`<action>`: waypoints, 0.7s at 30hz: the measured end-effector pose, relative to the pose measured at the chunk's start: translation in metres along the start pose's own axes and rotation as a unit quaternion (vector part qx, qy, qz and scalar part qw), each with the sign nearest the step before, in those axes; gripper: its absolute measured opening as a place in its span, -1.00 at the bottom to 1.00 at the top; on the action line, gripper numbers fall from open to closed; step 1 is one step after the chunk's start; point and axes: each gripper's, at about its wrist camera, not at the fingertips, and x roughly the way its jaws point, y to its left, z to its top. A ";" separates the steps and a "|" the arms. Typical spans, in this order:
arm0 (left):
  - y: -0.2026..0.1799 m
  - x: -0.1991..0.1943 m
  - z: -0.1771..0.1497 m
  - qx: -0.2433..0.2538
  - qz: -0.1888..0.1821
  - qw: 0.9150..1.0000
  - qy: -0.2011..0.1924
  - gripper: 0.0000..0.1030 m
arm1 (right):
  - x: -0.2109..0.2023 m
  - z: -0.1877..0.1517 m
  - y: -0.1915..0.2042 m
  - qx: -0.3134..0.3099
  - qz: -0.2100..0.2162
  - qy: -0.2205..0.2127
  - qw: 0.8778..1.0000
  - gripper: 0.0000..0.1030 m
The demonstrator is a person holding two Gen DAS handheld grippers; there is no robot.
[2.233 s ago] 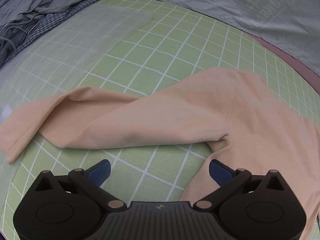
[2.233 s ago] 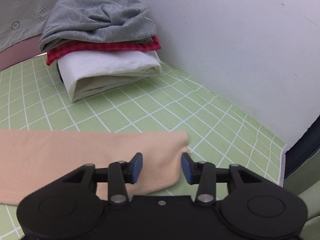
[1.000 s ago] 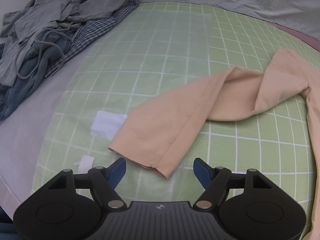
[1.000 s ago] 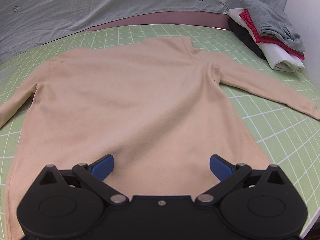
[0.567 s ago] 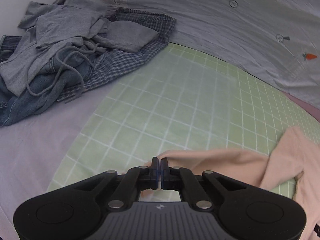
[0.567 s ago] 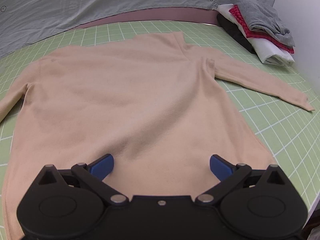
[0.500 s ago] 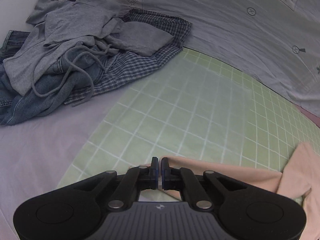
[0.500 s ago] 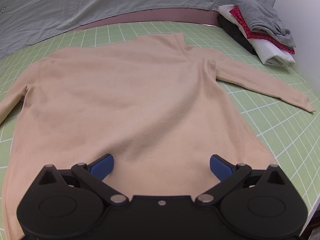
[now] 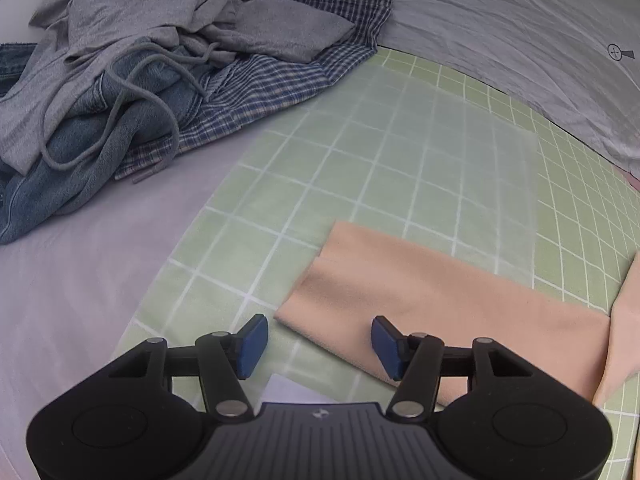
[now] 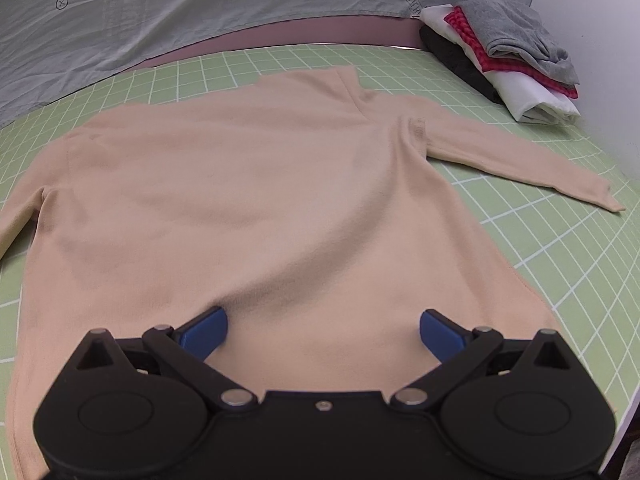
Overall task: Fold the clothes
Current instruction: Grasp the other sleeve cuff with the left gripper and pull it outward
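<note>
Starting with the left wrist view: the left gripper is seen with its blue pads spread apart, nothing held between them. The cuff end of a peach sleeve is laid flat on the green grid mat, just ahead of the pads, the right pad standing over the sleeve's near edge. A heap of unfolded clothes, made up of grey garments, a drawstring, blue denim and a checked shirt, is noted at upper left, partly on a pale lilac sheet and partly overlapping the mat's far corner. A grey printed bedsheet is seen beyond the mat. In the right wrist view: the right gripper is likewise held wide open, empty, above the hem area of the peach sweater. The sweater is spread flat on the mat, collar away from the camera, with its right-hand sleeve stretched out to the side. A folded stack of grey, red-checked, white and dark items is noted at the mat's far right corner, apart from that sleeve.
</note>
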 end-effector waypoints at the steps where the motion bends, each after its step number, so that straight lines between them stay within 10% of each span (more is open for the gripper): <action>1: -0.001 0.000 0.000 0.001 0.001 1.000 -0.001 0.14 | 0.000 0.000 0.000 -0.001 -0.001 0.000 1.000 1.00; 3: -0.003 0.001 -0.001 0.006 0.004 1.000 -0.003 0.09 | 0.000 0.000 0.000 -0.002 -0.001 0.000 1.000 1.00; 6: -0.006 -0.003 -0.001 0.008 -0.006 1.000 -0.005 -0.68 | 0.000 0.000 -0.001 -0.003 -0.001 -0.001 1.000 1.00; 9: -0.009 -0.010 -0.007 0.020 0.008 1.000 -0.002 -0.96 | 0.000 -0.001 -0.002 -0.002 0.003 -0.002 1.000 1.00; 21: 0.010 -0.064 -0.085 -0.015 -0.010 0.999 0.051 -0.95 | 0.003 -0.007 -0.015 0.019 0.039 -0.011 0.999 1.00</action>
